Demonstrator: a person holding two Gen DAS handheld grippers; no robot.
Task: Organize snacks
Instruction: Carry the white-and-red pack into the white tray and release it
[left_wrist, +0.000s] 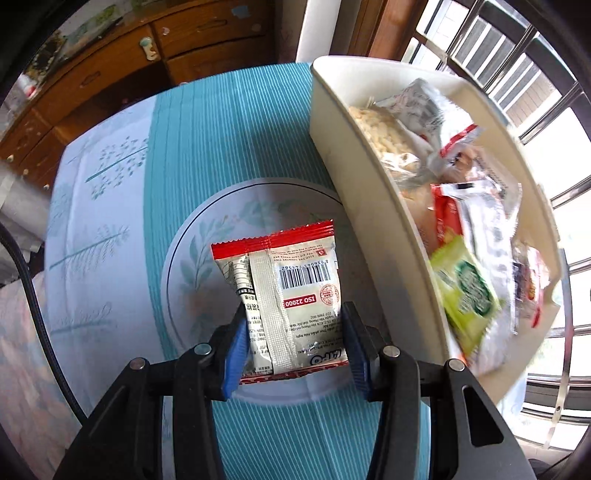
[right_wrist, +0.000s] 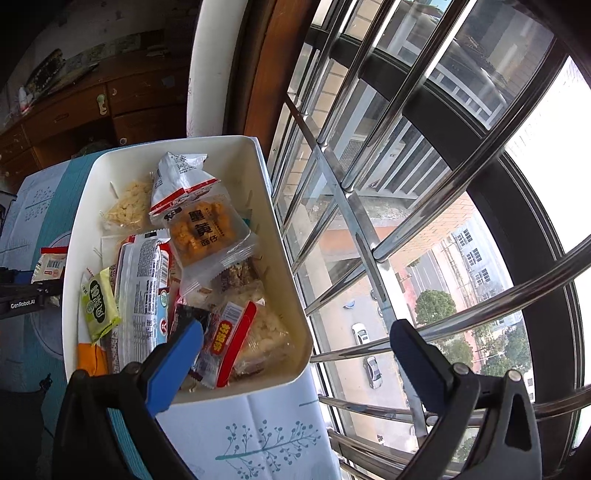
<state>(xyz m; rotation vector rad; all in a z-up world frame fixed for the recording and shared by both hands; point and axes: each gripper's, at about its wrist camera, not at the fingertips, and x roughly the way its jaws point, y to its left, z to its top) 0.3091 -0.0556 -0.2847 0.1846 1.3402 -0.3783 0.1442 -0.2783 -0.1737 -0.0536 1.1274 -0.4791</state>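
Left wrist view first: left gripper (left_wrist: 293, 332) has its blue pads closed on a red-and-white snack packet (left_wrist: 284, 291), gripped at its lower end, long axis running straight ahead, held over the printed tablecloth (left_wrist: 110, 206). Just to its right sits the white bin (left_wrist: 354, 192), near wall between packet and pile, so I'd judge a lift over that rim comes next. Over on the other side, right gripper (right_wrist: 295, 354) gapes wide, holding nothing, above the bin's near corner. Beyond, window bars (right_wrist: 406, 129).
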